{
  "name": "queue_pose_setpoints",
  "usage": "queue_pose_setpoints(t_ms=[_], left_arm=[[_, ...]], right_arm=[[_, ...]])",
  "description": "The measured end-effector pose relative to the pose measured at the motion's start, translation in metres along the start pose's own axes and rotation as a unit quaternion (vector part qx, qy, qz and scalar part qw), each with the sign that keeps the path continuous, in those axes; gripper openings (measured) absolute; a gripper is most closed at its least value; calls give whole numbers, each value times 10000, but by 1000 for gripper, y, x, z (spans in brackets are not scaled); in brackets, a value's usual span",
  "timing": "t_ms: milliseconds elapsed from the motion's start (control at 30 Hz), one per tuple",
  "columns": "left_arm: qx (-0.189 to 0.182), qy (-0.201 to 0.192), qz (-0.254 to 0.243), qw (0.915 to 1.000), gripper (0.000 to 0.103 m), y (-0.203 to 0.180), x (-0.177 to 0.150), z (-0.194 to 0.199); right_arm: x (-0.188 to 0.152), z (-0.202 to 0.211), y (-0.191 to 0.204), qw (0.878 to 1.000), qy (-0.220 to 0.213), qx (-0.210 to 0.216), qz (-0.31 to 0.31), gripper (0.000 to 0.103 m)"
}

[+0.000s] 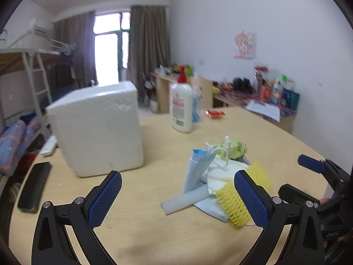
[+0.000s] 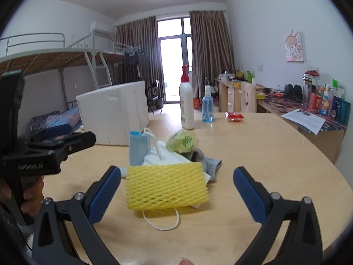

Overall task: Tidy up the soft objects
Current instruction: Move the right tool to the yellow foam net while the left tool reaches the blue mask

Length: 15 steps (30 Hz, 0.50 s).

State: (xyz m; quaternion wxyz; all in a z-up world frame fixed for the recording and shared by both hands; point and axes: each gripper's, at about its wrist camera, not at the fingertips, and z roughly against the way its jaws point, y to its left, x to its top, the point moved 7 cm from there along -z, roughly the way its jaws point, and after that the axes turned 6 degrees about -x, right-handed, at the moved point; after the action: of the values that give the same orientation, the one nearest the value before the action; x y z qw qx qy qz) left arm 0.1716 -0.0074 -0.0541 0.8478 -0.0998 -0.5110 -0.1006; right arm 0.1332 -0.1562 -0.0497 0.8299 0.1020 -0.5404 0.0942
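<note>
Light wood table (image 2: 253, 154) w/ a rounded edge, bare for the most part. The soft stuff sits in one pile near the middle-front: yellow foam net sleeve (image 2: 166, 187) on top at the front, blue face mask (image 2: 139, 146) propped up behind it, white cloth (image 2: 164, 156) w/ an ear loop, a green plastic bag (image 2: 183, 142), grey sock (image 2: 209, 164) poking out to the right. From the left wrist cam there's also a pale foam tube (image 1: 185, 199) lying at the pile's near-left edge.

Left gripper (image 1: 177, 196) is spread wide, nothing between the fingers, hovering in front of the pile w/ its right pad in front of the net sleeve. Right gripper (image 2: 176, 192) also wide open, empty, lined up around the net sleeve but not touching afaict.

Behind the pile: big white styrofoam box (image 2: 114, 119) on the left, white lotion bottle (image 2: 187, 108) w/ red pump, blue spray bottle (image 2: 207, 108), small red packet (image 2: 235, 116). Black flat thing (image 1: 34, 186) near the left edge, can't tell what.

Room: bunk bed (image 2: 55, 61) w/ ladder on the left, brown curtains (image 2: 209, 50) around a bright balcony door, AC unit up high, cluttered desks (image 2: 308, 110) along the right wall, a small picture (image 2: 294, 46) hung above.
</note>
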Motion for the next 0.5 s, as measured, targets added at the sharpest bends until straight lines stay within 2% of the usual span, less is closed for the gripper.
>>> queue_pose_setpoints(t_ms=[267, 400, 500], left_arm=[[-352, 382, -192, 9985, 101, -7, 4, -26], [-497, 576, -459, 9960, 93, -9, 6, -41], [-753, 685, -378, 9941, 86, -10, 7, -50]], right_arm=[[-7, -13, 2, 9997, 246, 86, 20, 103], [-8, -17, 1, 9993, 355, 130, 22, 103], [-9, -21, 0, 9990, 423, 173, -25, 103]])
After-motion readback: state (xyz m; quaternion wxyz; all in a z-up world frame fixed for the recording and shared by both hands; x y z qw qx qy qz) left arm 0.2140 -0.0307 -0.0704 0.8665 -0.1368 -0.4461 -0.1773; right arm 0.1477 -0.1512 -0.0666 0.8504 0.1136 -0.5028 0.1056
